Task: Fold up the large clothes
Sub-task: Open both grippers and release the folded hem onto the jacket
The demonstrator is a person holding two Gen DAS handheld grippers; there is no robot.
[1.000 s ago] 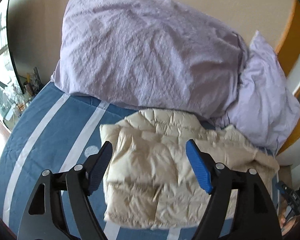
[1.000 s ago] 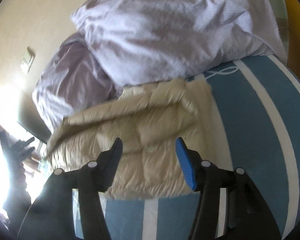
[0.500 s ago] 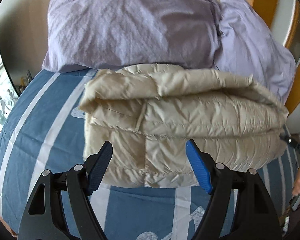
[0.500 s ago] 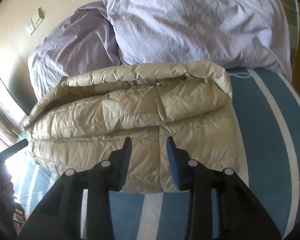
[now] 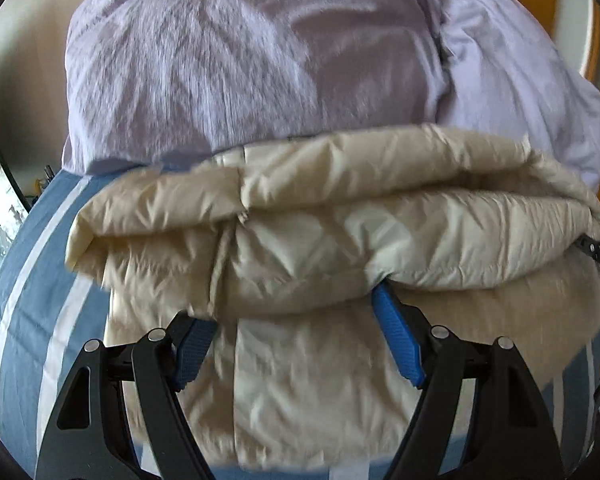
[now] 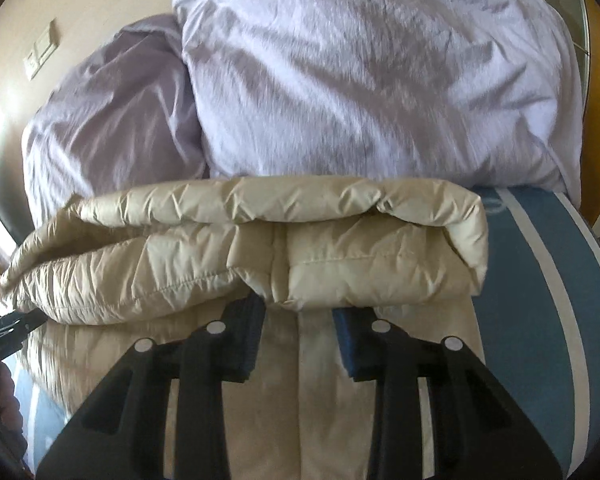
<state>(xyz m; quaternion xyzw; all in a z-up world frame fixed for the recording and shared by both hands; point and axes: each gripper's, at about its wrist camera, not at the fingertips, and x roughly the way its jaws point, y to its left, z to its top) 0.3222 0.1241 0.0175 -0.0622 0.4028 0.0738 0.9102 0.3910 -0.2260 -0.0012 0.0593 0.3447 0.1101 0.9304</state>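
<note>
Mostly folded – beige puffer jacket (image 5: 340, 240) doubled near pillows (image 6: 360, 80), left gripper (image 5: 296, 332) spread, right gripper (image 6: 298, 320) half-spread – flattening left.

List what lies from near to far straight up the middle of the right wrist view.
right gripper → lower layer of the cream puffer jacket → its folded-over upper layer → white-lilac pillow
</note>
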